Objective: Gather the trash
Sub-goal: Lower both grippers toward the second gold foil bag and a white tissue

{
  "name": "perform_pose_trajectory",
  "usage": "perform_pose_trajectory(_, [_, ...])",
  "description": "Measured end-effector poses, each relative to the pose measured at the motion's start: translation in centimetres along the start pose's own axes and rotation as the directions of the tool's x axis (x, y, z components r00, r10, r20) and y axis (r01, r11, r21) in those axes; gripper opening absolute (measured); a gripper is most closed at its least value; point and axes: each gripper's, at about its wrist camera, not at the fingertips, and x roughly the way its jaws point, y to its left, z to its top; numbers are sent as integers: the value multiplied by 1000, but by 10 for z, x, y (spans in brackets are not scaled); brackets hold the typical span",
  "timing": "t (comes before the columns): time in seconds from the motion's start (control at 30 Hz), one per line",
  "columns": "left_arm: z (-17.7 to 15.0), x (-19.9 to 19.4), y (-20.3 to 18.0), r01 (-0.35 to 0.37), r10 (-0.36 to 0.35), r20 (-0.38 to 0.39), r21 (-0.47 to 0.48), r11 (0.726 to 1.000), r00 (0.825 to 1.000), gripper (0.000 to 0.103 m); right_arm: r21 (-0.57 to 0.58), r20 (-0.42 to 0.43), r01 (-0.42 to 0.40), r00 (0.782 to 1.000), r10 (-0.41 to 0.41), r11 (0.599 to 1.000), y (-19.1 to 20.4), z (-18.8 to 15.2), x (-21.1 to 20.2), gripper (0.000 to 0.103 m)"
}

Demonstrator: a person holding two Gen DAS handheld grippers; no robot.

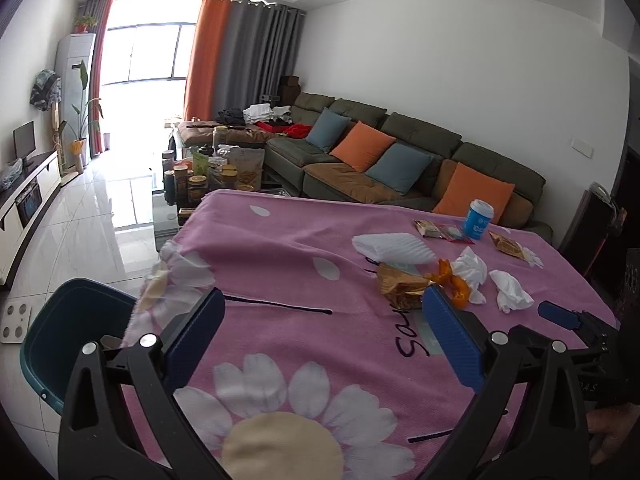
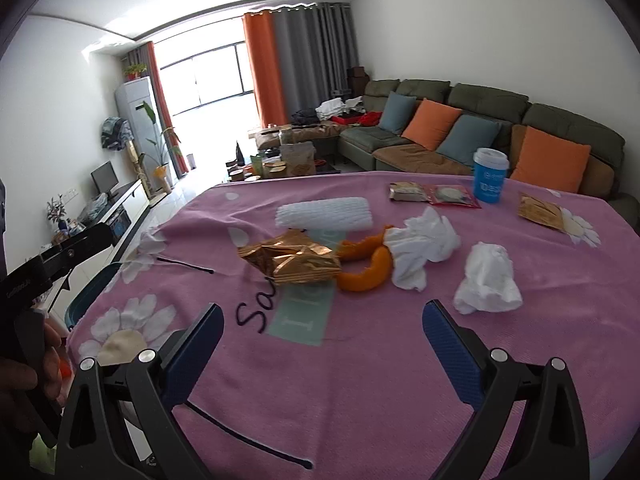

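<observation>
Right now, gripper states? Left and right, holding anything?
Left gripper: open, holding nothing, above the pink tablecloth.
Right gripper: open, holding nothing, aimed toward the gold wrapper.

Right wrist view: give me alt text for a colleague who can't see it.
The open right gripper hovers over a pink flowered tablecloth strewn with trash: a gold wrapper, orange peel, crumpled tissues, a white foam sheet and a blue cup. A sofa stands behind.
</observation>
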Motion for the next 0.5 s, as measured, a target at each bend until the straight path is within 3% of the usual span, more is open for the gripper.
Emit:
perform_pose_trajectory(0.2, [-13,12,-23,61,-59,-42,35,998,997,97,56,2,89,996,-90,994,-29,-9,-8,96])
perform_pose_trajectory(0.5, [-17,26,-46,118,-112,-75,86,989,991,97,103,-8,149,989,-149,983,-53,-11,-12,96])
